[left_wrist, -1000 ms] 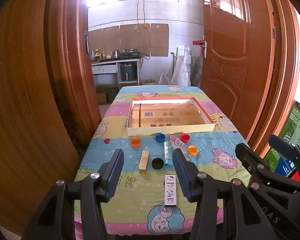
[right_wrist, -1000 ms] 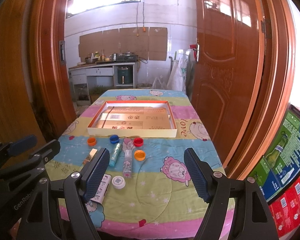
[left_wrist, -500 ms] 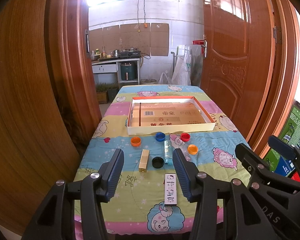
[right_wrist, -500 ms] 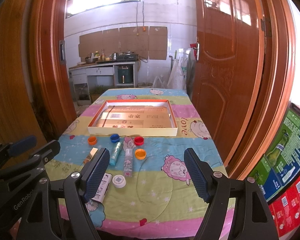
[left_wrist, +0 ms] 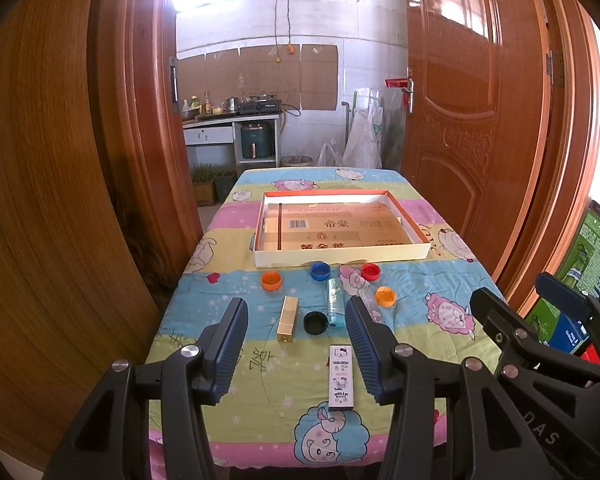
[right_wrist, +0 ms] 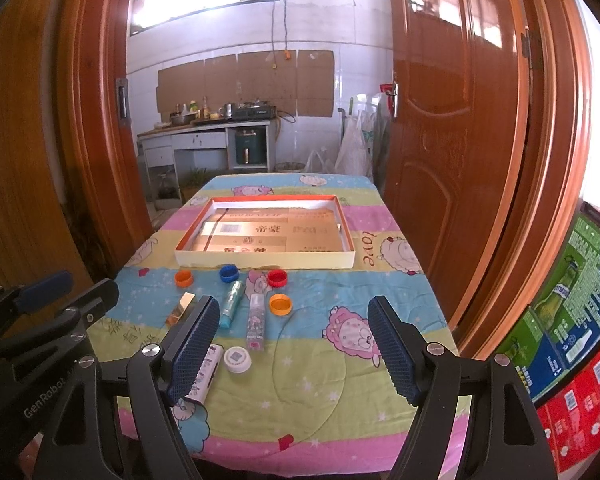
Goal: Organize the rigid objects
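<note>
A shallow white box with an orange rim (left_wrist: 342, 256) (right_wrist: 265, 259) lies mid-table. In front of it lie bottle caps: orange (left_wrist: 271, 280), blue (left_wrist: 319, 270), red (left_wrist: 370, 271), orange (left_wrist: 385, 295), black (left_wrist: 315, 323) and white (right_wrist: 237, 359). A gold block (left_wrist: 288, 318), a teal tube (left_wrist: 334, 307), a clear spray bottle (right_wrist: 256, 322) and a Hello Kitty box (left_wrist: 341, 377) lie near them. My left gripper (left_wrist: 296, 344) is open and empty above the near table edge. My right gripper (right_wrist: 290, 350) is open and empty, to its right.
The table has a cartoon cloth (right_wrist: 340, 376). Wooden doors stand close on the left (left_wrist: 52, 200) and right (right_wrist: 460, 140). Printed cartons (right_wrist: 572, 320) stand at the right. A kitchen counter (left_wrist: 228, 120) is beyond the table's far end.
</note>
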Demonstrator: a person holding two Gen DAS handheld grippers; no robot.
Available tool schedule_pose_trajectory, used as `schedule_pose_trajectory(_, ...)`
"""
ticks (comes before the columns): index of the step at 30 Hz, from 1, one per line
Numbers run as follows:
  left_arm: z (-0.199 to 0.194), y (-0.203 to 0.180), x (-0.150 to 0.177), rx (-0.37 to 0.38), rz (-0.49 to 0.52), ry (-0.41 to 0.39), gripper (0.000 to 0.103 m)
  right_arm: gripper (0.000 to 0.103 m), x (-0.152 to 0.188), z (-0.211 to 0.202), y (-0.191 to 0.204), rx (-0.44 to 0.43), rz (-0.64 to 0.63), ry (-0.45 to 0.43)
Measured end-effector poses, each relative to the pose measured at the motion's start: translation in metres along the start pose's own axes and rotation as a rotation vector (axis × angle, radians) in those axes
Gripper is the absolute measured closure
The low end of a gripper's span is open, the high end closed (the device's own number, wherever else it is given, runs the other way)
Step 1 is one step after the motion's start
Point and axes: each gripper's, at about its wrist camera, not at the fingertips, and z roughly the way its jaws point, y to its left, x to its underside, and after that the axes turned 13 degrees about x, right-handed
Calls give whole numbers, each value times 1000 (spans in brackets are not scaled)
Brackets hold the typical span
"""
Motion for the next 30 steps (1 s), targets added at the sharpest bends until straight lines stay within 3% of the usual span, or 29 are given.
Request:
schedule_pose_trajectory(17, 9, 7, 4, -9, 2, 26, 52, 25, 7, 8, -7, 10, 11, 23)
schedule_pose_trajectory(25, 38, 11, 31, 38, 4, 90, 52, 25, 20, 30, -20, 35, 32, 93)
schedule_pose_trajectory(30, 67, 3, 53, 90, 15, 183, 52, 25, 29, 50, -24, 36, 39, 148)
